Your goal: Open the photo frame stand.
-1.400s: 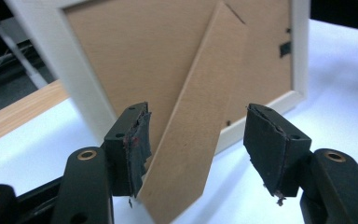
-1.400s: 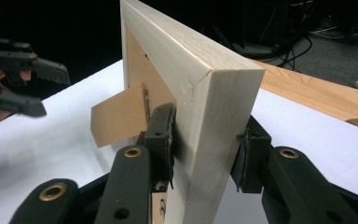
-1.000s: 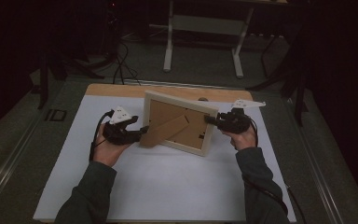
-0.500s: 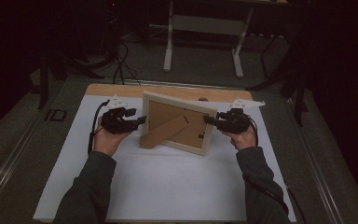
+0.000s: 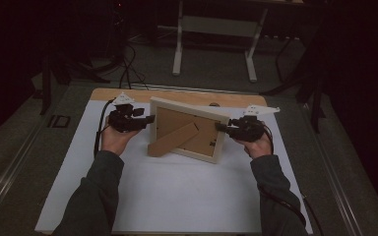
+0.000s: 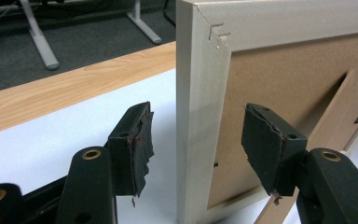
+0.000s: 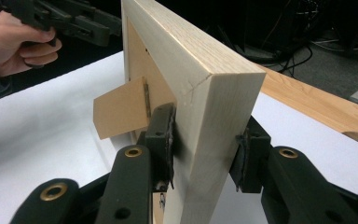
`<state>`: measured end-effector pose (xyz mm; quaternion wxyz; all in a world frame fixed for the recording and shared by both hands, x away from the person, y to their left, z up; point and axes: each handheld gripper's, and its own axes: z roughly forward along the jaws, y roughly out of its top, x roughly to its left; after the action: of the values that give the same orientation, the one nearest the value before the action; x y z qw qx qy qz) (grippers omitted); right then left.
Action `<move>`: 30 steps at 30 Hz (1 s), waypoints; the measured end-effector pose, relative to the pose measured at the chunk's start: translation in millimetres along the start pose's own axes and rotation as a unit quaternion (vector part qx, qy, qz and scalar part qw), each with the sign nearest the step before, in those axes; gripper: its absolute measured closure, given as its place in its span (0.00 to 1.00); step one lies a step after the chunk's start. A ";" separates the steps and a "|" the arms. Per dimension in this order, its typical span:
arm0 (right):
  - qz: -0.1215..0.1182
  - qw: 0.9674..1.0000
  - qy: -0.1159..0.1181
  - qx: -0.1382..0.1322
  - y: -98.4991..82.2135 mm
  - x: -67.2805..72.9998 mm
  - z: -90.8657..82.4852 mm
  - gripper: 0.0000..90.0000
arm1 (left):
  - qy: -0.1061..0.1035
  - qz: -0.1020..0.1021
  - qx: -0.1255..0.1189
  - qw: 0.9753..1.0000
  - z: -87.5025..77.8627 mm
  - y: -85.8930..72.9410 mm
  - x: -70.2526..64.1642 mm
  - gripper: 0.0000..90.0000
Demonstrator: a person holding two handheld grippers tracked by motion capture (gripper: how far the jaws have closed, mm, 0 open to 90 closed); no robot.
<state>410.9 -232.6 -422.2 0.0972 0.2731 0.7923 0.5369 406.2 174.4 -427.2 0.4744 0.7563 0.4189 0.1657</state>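
A pale wooden picture frame (image 5: 184, 130) stands upright on the white sheet, its brown back and fold-out stand (image 5: 172, 140) turned toward me. My right gripper (image 5: 221, 127) is shut on the frame's right edge; in the right gripper view both pads press the wood (image 7: 214, 93) from either side. My left gripper (image 5: 150, 119) is open at the frame's left edge. In the left gripper view that edge (image 6: 200, 93) sits between the two pads (image 6: 133, 149) with a gap on each side.
The white sheet (image 5: 177, 196) covers most of the table, with a strip of bare wood (image 5: 128, 94) along the far edge. Beyond it are dark floor, cables and white desk legs (image 5: 178, 49).
My left gripper has slid away from me along the frame's left edge, from near the stand's foot to higher up. The right gripper and frame have stayed put.
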 end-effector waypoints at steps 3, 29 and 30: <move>-0.006 1.000 0.001 0.001 0.8 1.0 -0.3 0.72 | -0.008 0.001 -0.004 1.000 2.2 2.7 0.4 0.48; -0.043 0.999 0.009 0.012 0.2 3.9 -3.3 0.72 | -0.041 0.037 0.014 0.998 17.7 8.6 -9.8 0.47; -0.043 0.999 0.009 0.011 0.1 3.8 -3.3 0.72 | -0.041 0.038 0.015 0.998 17.4 8.7 -10.2 0.47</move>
<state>406.3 -233.1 -420.3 0.1099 0.2352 0.8102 0.5255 415.6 154.6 -426.9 0.4732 0.7846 0.3730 0.1464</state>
